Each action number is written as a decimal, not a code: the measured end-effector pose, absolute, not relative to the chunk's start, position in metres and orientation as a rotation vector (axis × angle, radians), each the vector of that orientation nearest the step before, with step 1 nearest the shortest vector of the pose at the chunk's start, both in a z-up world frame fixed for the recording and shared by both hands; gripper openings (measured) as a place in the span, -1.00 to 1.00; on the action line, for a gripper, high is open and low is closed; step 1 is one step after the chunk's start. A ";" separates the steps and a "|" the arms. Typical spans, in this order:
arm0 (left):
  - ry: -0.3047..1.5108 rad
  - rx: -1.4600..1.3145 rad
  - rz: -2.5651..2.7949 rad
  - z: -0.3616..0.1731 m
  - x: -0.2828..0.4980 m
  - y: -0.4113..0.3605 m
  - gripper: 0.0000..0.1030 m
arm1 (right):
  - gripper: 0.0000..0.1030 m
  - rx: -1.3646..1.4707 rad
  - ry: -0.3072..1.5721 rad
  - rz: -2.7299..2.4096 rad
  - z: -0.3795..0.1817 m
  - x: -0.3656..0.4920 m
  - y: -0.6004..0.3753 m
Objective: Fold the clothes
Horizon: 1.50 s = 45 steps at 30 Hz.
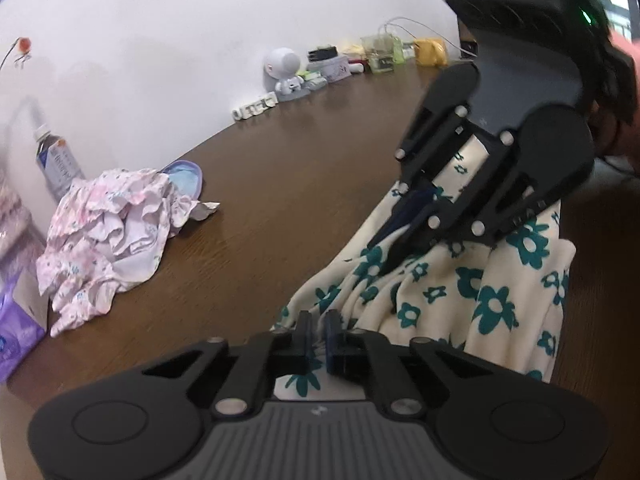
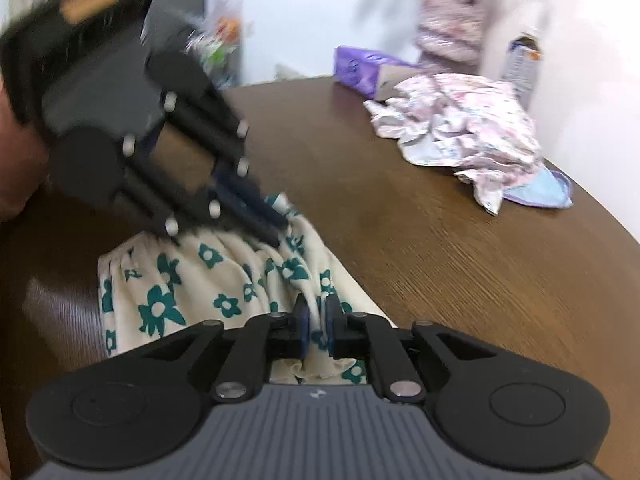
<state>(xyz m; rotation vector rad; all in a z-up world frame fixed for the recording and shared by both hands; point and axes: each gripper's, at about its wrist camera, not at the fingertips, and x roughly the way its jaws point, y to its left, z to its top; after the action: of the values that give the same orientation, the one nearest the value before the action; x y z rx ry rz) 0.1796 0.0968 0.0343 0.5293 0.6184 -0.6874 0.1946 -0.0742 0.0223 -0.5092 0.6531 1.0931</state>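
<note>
While both pairs of fingers are pinched shut on the gathered edge of the cream garment with teal flowers [image 2: 200,280], the left gripper [image 1: 319,336] and right gripper [image 2: 316,320] sit close together, facing each other. Between them the cloth bunches, its body draping down toward the bench [image 2: 440,260]; a crumpled pink garment [image 1: 108,232] lies well apart.

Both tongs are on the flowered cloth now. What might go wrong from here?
1. The flowered cloth is bunched between the left tongs and right tongs, so a fold may set in creases.
2. The pink clothes pile lies close by on the table; a wide sweep might drag it.
</note>
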 end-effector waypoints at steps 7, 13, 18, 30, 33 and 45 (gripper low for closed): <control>0.585 0.535 -0.675 0.032 0.174 0.098 -0.94 | -0.85 -0.482 0.605 1.049 0.018 0.186 -0.077; 0.563 0.543 -0.668 0.031 0.170 0.097 -0.94 | -0.84 -0.531 0.500 1.002 0.010 0.167 -0.077; 0.541 0.553 -0.663 0.030 0.168 0.097 -0.95 | -0.82 -0.530 0.485 1.000 0.010 0.166 -0.078; 0.521 0.560 -0.654 0.028 0.165 0.097 -0.96 | -0.06 -0.471 0.427 0.987 0.041 0.160 -0.088; 0.516 0.558 -0.648 0.027 0.163 0.097 -0.96 | -0.28 -0.462 0.454 0.995 0.041 0.168 -0.075; 0.492 0.462 -0.601 0.050 0.172 0.107 -0.78 | -0.82 -0.484 0.515 0.965 0.012 0.168 -0.067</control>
<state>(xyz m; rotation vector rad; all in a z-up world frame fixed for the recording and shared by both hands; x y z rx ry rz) 0.1725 0.1072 0.0503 0.4619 0.4919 -0.6010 0.1678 -0.0671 0.0121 -0.4845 0.5149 0.9654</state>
